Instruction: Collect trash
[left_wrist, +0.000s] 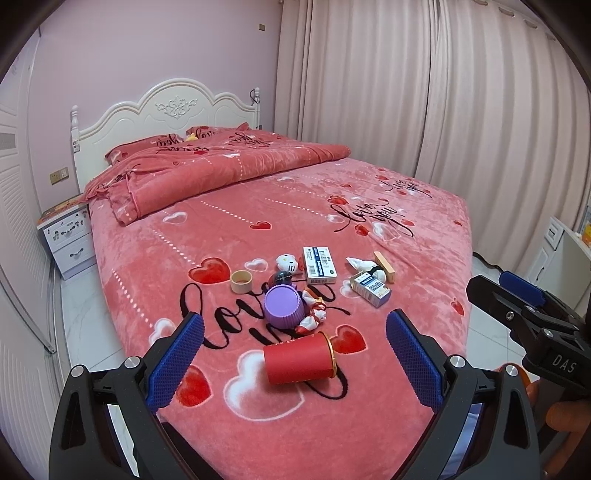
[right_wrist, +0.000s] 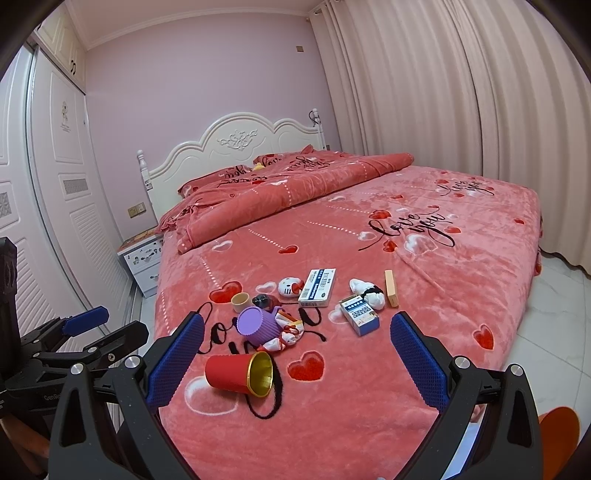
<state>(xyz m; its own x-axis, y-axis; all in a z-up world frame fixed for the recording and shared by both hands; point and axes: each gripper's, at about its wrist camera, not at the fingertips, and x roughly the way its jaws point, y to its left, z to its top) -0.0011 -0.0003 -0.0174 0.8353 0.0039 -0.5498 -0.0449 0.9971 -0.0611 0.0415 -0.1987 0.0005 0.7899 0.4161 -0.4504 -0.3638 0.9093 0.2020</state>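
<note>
Trash and small items lie near the foot of a pink bed (left_wrist: 369, 406). A red cup (left_wrist: 299, 360) (right_wrist: 240, 374) with a gold inside lies on its side nearest me. Behind it are a purple ribbed cup (left_wrist: 282, 306) (right_wrist: 258, 323) and a crumpled red-and-white wrapper (left_wrist: 314, 315) (right_wrist: 288, 334). Farther back sit a tape roll (left_wrist: 241, 281), a white-and-blue medicine box (left_wrist: 319, 266) (right_wrist: 317, 288), a smaller box (left_wrist: 371, 288) (right_wrist: 360, 314), a crumpled white wad (left_wrist: 364, 266) and a wooden block (left_wrist: 384, 266). My left gripper (left_wrist: 294, 325) (right_wrist: 122, 323) and right gripper (right_wrist: 297, 325) (left_wrist: 493, 282) hover open before the bed, holding nothing.
A cat-face toy (left_wrist: 288, 263) and a dark round object (left_wrist: 282, 277) lie among the items. A folded duvet (left_wrist: 207, 173) covers the head end. A nightstand (left_wrist: 68, 240) stands left, curtains (left_wrist: 443, 110) right, a white cabinet (left_wrist: 561, 251) far right, tile floor (right_wrist: 546, 314) around.
</note>
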